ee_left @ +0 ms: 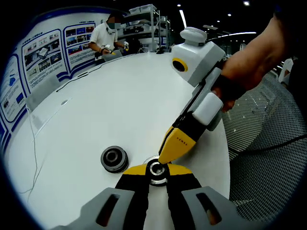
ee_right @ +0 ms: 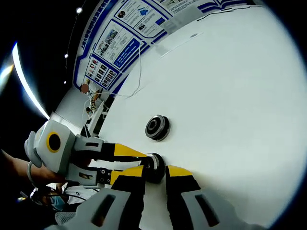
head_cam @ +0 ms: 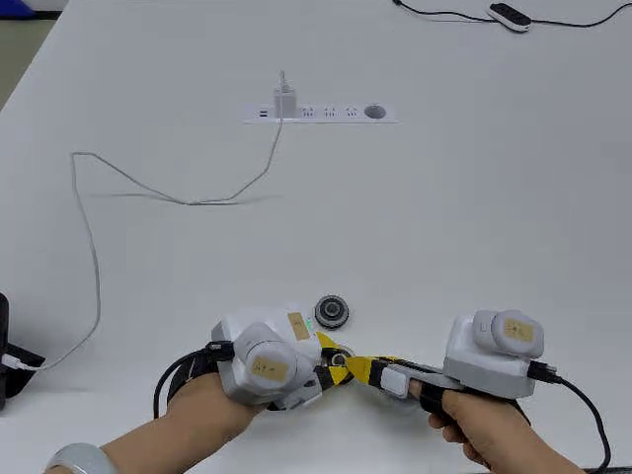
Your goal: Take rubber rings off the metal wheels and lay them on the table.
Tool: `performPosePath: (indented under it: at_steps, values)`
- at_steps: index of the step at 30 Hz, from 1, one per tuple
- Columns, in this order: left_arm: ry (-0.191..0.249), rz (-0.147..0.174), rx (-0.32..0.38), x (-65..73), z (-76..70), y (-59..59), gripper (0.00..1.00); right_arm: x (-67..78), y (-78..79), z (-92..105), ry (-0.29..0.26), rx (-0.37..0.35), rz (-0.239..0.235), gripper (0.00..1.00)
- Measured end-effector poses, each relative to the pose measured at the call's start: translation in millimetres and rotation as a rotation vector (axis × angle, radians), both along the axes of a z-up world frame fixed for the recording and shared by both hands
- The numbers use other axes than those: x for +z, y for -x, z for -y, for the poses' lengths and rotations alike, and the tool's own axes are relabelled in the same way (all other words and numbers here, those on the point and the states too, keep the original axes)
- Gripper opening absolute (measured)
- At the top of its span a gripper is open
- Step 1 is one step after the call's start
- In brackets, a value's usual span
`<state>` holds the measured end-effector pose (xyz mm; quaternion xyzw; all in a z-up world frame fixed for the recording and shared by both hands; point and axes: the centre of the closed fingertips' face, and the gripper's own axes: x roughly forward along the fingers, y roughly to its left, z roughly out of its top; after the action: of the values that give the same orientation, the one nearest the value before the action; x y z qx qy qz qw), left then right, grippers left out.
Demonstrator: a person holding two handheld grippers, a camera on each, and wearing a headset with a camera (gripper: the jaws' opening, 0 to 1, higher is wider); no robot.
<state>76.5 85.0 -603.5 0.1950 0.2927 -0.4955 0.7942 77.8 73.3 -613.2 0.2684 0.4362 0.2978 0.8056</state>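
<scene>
**Wheel pinched from both sides near the bench's front edge**

Wheel one, the held wheel (head_cam: 340,359), sits low on the white table (head_cam: 444,217), caught between the two tongs, which meet tip to tip over it. The left gripper (ee_left: 157,168) comes in from 9 o'clock in the head view, with the left hand (head_cam: 212,405) wrapped under its body and the forearm angled in from 7 o'clock. Its yellow-tipped jaws press on the held wheel from either side. The right gripper (ee_right: 156,168) reaches in from 3 o'clock, lying low and almost level, and the right hand (head_cam: 474,415) grips its handle from below. In its own view its jaws close snugly on the same wheel. Whether they bite the black rubber rim alone or the whole wheel cannot be told.

A loose wheel (head_cam: 332,311) lies flat just beyond the held one at 12 o'clock, near the left gripper's tips but apart from them.

For open room, the table is bare out to 12 o'clock as far as a power strip (head_cam: 321,114). A charger (head_cam: 284,99) is plugged into it, and its cable (head_cam: 94,247) loops out to 10 o'clock and runs down toward a dark object (head_cam: 8,351) at the 9 o'clock edge. A black remote (head_cam: 510,15) lies far off at 1 o'clock. In the left gripper view the table's rim (ee_left: 225,158) curves close past the right gripper.
</scene>
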Motion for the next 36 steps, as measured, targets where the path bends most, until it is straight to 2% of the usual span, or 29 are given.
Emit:
performPosePath:
  at_steps: [4, 11, 18, 19, 29, 36]
  values:
    - [0.003, 0.001, -0.001, 0.2, -0.1, 0.1, 0.14, -2.5, 0.4, -0.8, -0.003, -0.005, -0.013, 0.18]
    - [0.01, 0.001, 0.003, 0.6, -0.3, 0.0, 0.14, -2.3, 0.0, -4.3, -0.049, -0.021, -0.051, 0.17]
    - [0.016, -0.001, 0.008, 0.8, -0.1, -0.5, 0.14, -1.5, -0.1, -4.3, -0.055, -0.014, -0.054, 0.17]
    - [0.017, -0.002, 0.009, 0.7, -0.5, -0.2, 0.14, 1.2, 2.2, -6.4, -0.076, -0.006, -0.065, 0.15]
    - [0.019, -0.002, 0.008, 0.9, -0.1, -0.1, 0.14, 0.5, 2.0, -3.9, -0.051, 0.015, -0.043, 0.14]
    - [0.022, -0.003, 0.011, 0.9, 0.1, -0.7, 0.14, -0.2, 1.2, 1.1, -0.016, 0.032, -0.024, 0.08]
